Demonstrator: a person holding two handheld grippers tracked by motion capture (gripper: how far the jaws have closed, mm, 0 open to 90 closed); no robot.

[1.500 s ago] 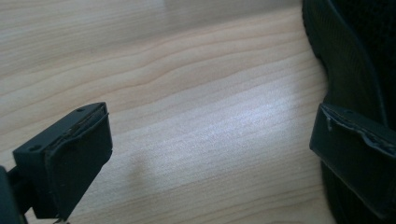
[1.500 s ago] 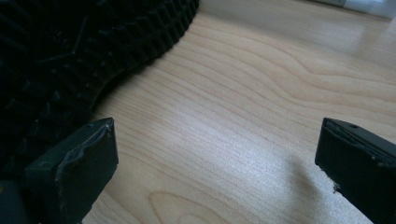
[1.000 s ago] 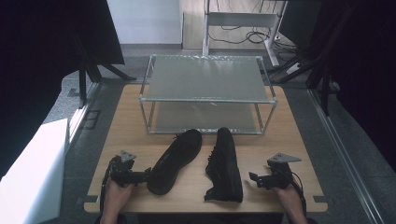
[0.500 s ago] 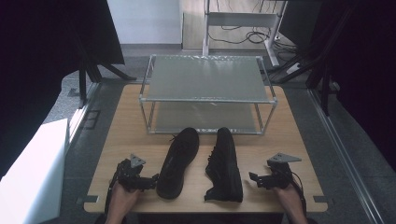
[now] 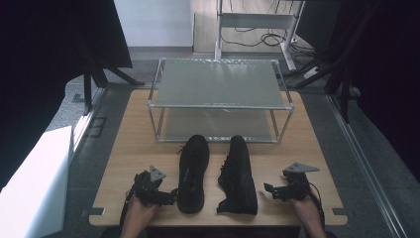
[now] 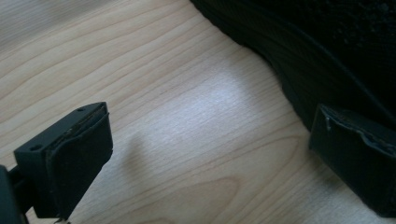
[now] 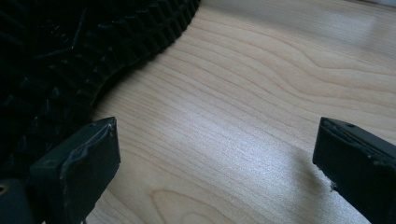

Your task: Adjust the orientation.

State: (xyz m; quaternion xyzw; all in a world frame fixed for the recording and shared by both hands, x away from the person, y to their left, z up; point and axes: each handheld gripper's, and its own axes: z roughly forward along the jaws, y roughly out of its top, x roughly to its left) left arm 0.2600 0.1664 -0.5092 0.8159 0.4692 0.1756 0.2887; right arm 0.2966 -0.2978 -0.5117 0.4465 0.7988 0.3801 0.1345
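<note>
Left shoe (image 5: 191,171) just right of left hand-held gripper (image 5: 170,197), jaws spread, empty.

Bright even daylight, dark curtained surrounds, soft sheen on table (image 6: 219,98), sharp close-ups, faint jaw shadows

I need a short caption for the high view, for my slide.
Two open claws, left and right, flank a pair of black shoes before a two-tier rack.

no readable text, no labels, no brand marks, no numbers or signs anywhere
</note>
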